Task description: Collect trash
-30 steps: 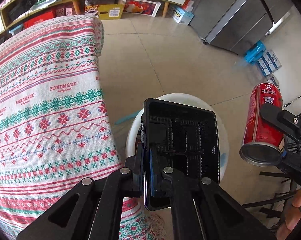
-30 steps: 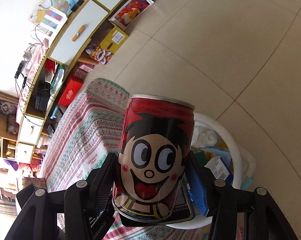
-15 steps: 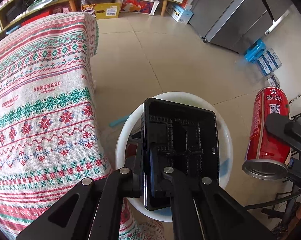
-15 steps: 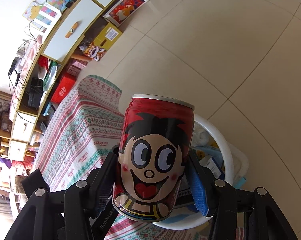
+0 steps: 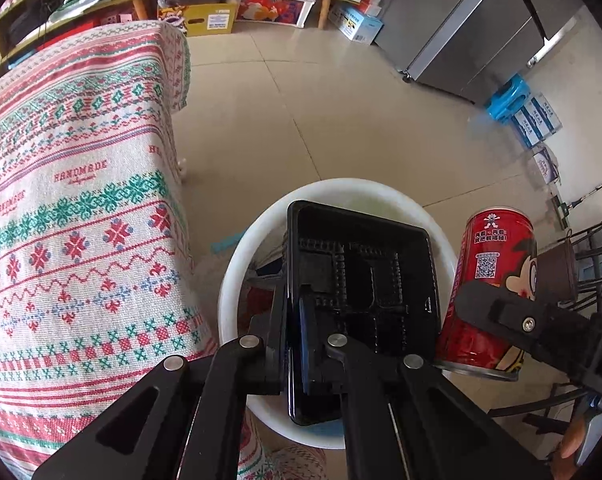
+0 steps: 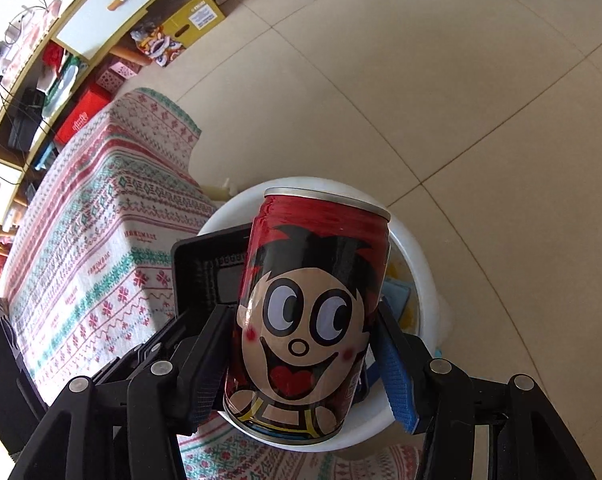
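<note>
The left gripper (image 5: 297,344) is pinching one thin wall of a black moulded plastic tray (image 5: 365,300), ribbed and divided inside, holding it over the round white bin (image 5: 237,272). The right gripper (image 6: 301,356) is clamping a glossy red cylindrical can (image 6: 313,312) printed with a cartoon face, silver-rimmed, upright just right of the tray above the bin's edge. The bin is sitting on smooth beige floor tiles (image 5: 341,120), near the woven tablecloth (image 5: 69,200) patterned in red and green, draping at left.
</note>
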Tool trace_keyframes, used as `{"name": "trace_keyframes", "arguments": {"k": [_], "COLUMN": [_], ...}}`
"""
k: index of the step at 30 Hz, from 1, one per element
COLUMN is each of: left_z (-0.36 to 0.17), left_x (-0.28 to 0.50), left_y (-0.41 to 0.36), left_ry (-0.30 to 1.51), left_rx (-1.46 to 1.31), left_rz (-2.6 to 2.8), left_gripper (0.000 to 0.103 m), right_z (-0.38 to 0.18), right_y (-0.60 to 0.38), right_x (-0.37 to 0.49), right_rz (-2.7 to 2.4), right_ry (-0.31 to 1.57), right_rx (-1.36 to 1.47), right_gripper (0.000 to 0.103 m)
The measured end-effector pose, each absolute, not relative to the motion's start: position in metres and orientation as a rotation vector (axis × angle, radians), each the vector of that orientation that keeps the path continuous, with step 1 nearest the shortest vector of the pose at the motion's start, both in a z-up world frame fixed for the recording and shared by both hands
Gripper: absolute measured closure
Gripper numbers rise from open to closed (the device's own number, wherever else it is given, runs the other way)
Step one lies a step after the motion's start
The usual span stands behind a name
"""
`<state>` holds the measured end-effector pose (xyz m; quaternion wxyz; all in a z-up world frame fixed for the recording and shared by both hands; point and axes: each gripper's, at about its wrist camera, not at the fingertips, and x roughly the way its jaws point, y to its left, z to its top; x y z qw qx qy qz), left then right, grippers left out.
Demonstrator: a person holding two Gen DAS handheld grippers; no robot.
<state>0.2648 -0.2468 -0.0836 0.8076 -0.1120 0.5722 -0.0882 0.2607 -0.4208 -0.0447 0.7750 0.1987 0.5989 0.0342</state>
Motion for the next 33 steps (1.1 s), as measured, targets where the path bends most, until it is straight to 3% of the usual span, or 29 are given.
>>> {"name": "trace_keyframes", "arguments": {"k": [4, 8, 9, 15, 16, 18, 29, 31, 33], "left_z": [-0.075, -0.071, -0.073, -0.074, -0.072, -0.071, -0.042, -0.032, -0.020], "left_x": [0.266, 0.266, 0.265, 0.266, 0.265, 0.261, 0.223, 0.210, 0.192], "left_y": [-0.240, -0.247, -0.250, -0.235, -0.232, -0.227, -0.188, -0.171, -0.153], "left_ry": [1.175, 1.186, 1.190, 1.183, 1.176, 1.182, 1.177, 1.164, 1.138], "left_rx": [-0.237, -0.208, -0.197, -0.273, -0.278, -0.295, -0.247, -0.242, -0.225], "left_rz": [-0.193, -0.281, -0.288, -0.280, -0.273, -0.271, -0.207, -0.181, -0.148], "left_gripper": [0.095, 0.064, 0.062, 0.063, 0.066, 0.084, 0.078, 0.076, 0.067], "right_z": [-0.050, -0.044, -0.044, -0.043, -0.043, -0.044, -0.022, -0.014, -0.008], "right_y": [-0.428, -0.427, -0.425, -0.417, -0.416, -0.417, -0.398, -0.385, -0.369], "right_x": [0.260, 0.258, 0.258, 0.259, 0.259, 0.260, 0.252, 0.246, 0.237], "right_rz": [0.038, 0.039, 0.043, 0.067, 0.066, 0.064, 0.117, 0.146, 0.172], "right_ry": [1.319, 1.299, 1.301, 1.300, 1.302, 1.305, 1.235, 1.211, 1.186], "right_rx": [0.428, 0.421, 0.416, 0.401, 0.402, 0.414, 0.374, 0.340, 0.304], "right_gripper": [0.042, 0.042, 0.042, 0.042, 0.042, 0.042, 0.042, 0.041, 0.040]}}
